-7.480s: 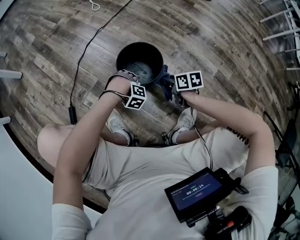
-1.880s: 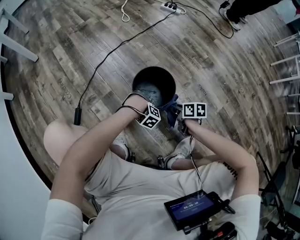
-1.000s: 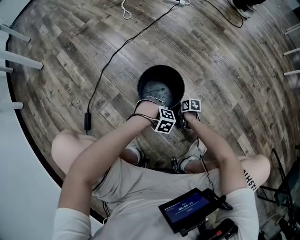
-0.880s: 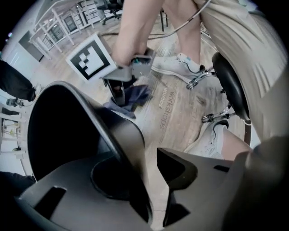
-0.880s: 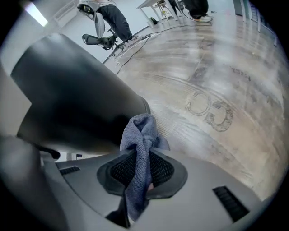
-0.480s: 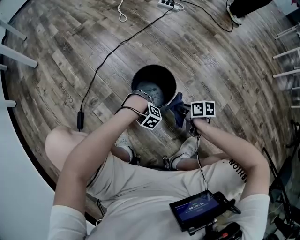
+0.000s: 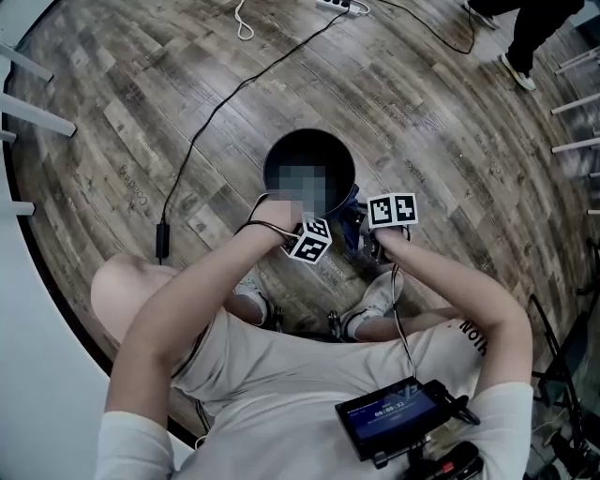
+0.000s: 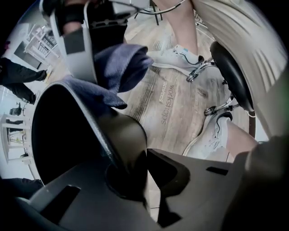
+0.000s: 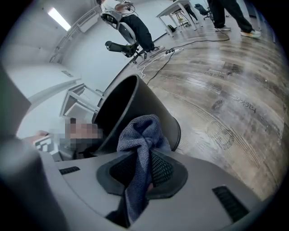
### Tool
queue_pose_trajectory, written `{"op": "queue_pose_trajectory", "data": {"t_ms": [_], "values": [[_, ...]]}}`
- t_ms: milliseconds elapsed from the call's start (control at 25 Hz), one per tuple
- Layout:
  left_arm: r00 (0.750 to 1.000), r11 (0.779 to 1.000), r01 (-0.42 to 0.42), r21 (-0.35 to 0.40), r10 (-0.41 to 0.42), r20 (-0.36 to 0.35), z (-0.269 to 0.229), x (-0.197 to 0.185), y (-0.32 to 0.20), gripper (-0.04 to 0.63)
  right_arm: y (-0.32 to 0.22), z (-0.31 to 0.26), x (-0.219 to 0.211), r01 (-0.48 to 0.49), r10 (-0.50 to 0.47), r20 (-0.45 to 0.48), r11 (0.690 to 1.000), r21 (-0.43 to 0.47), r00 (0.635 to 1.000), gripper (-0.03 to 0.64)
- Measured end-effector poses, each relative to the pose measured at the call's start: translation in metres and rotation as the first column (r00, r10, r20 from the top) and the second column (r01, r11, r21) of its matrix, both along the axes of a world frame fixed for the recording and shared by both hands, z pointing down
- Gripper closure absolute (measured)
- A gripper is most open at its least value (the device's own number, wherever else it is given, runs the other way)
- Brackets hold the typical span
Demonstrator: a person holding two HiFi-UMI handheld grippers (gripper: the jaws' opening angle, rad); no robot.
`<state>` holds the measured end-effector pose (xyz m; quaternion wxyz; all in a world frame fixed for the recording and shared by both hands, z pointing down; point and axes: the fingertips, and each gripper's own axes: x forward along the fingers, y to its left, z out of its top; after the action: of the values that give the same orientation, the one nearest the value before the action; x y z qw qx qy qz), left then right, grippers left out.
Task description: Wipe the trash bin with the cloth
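The black round trash bin (image 7: 281, 155) stands on the wood floor in front of my feet. My left gripper (image 7: 305, 234) points straight down at the bin's near rim (image 8: 128, 131). Its jaws have just been closing, with the rim wall between them, and they are shut on it. The blue cloth (image 7: 352, 214) hangs beside the bin's right side, bunched in my right gripper (image 7: 367, 225). In the right gripper view the cloth (image 9: 142, 135) is pinched between the shut jaws of that gripper (image 9: 144, 176), close to the bin's outer wall (image 9: 131, 103).
A black cable (image 7: 202, 122) runs across the floor left of the bin to a power strip (image 7: 342, 5). A person's legs (image 7: 525, 37) stand at the top right. White furniture legs (image 7: 33, 117) are at the left. My white shoes (image 7: 380, 295) sit just behind the bin.
My right gripper has risen beside the bin with the cloth still in it. The left gripper has stayed at the near rim. A person has walked into the top right corner.
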<state>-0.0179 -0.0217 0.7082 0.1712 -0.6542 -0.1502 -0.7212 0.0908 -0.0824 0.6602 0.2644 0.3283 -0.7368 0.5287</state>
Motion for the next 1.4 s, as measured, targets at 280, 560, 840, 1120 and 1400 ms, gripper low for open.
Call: {"op": "queue_pose_trajectory", "data": {"t_ms": [280, 560, 840, 1120, 1400], "values": [[0.997, 0.998, 0.058, -0.039, -0.059, -0.039, -0.001, 0.030, 0.005, 0.551, -0.008, 0.102, 0.013, -0.018, 0.017, -0.075, 1.000, -0.018, 0.997, 0.555], [0.995, 0.997, 0.061, -0.053, -0.065, -0.069, -0.002, 0.044, 0.006, 0.540, 0.000, 0.184, 0.017, -0.136, 0.129, -0.055, 0.977, -0.166, 0.990, 0.555], [0.996, 0.996, -0.036, -0.085, 0.029, -0.082, -0.014, 0.036, 0.013, 0.434, -0.001, 0.149, 0.035, -0.163, 0.144, -0.116, 0.971, -0.176, 0.983, 0.555], [0.979, 0.985, -0.171, 0.004, 0.169, 0.111, -0.017, -0.014, -0.001, 0.400, 0.011, 0.021, 0.040, -0.032, 0.029, -0.088, 0.999, -0.035, 0.996, 0.555], [0.994, 0.993, -0.110, 0.036, 0.109, 0.023, -0.001, -0.006, 0.003, 0.555, 0.024, -0.059, 0.017, -0.065, 0.064, 0.027, 0.997, 0.032, 0.998, 0.555]]}}
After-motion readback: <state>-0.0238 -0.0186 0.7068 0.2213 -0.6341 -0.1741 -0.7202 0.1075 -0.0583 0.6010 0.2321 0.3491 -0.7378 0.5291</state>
